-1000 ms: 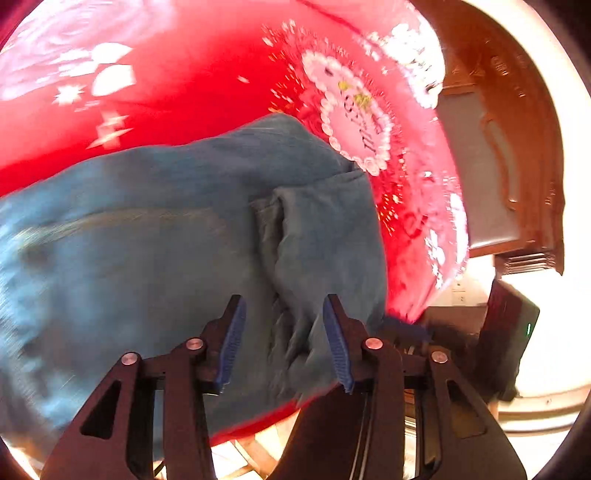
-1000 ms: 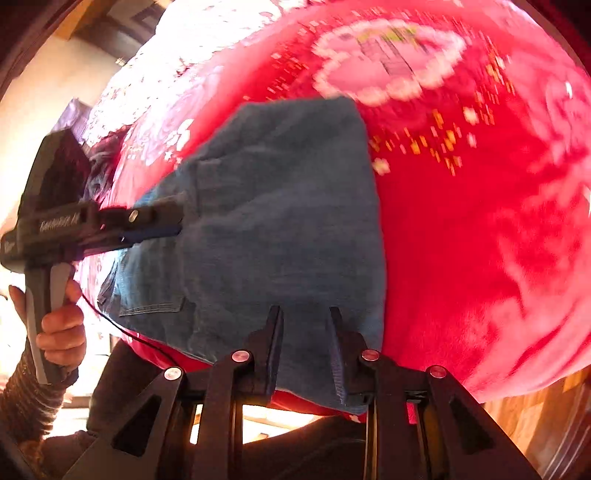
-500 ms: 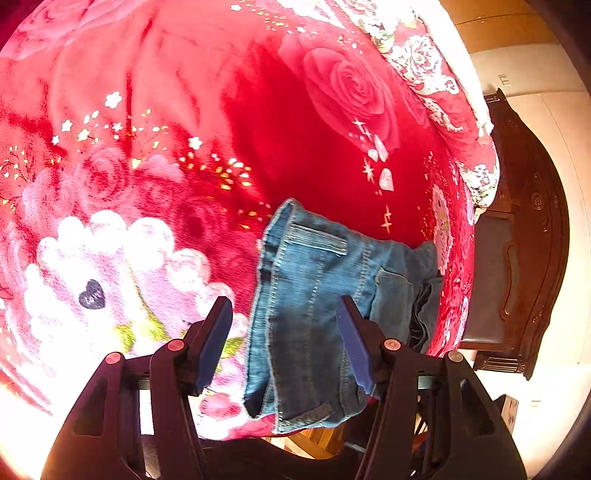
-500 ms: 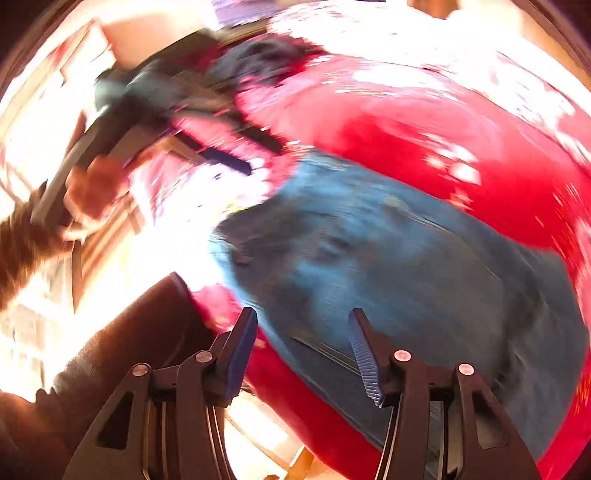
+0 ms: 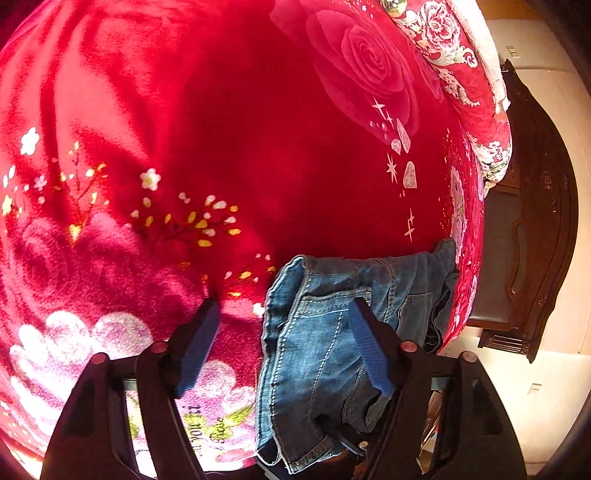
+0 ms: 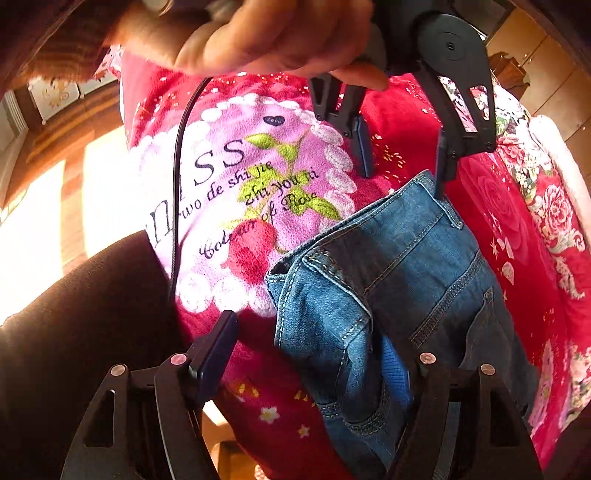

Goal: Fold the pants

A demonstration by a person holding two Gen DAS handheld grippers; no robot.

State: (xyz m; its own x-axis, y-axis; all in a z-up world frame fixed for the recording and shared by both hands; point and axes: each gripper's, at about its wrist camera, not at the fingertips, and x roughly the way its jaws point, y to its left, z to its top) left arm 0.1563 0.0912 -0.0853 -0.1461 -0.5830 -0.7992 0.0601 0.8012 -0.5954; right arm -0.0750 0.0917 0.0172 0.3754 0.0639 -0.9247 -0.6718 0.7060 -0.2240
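Blue denim pants (image 5: 332, 332) lie folded into a compact bundle near the edge of a red floral blanket (image 5: 221, 129). My left gripper (image 5: 284, 321) is open above the bundle's left edge, its right finger over the denim. In the right wrist view the pants (image 6: 406, 280) show waistband and pocket seams. My right gripper (image 6: 317, 350) is open, its right finger against the denim's near side. The left gripper (image 6: 402, 162) hangs open over the far corner of the pants, held by a hand (image 6: 280, 33).
The blanket carries a pink lettered patch (image 6: 236, 192) next to the pants. A dark carved wooden headboard (image 5: 535, 221) stands at the right past the blanket's edge. The person's dark-clothed leg (image 6: 74, 332) is at the near left. A black cable (image 6: 181, 166) hangs from the left gripper.
Both grippers have opened wide and let go of the denim. The views swung round, and the pants now lie as a small folded bundle near the blanket's edge.
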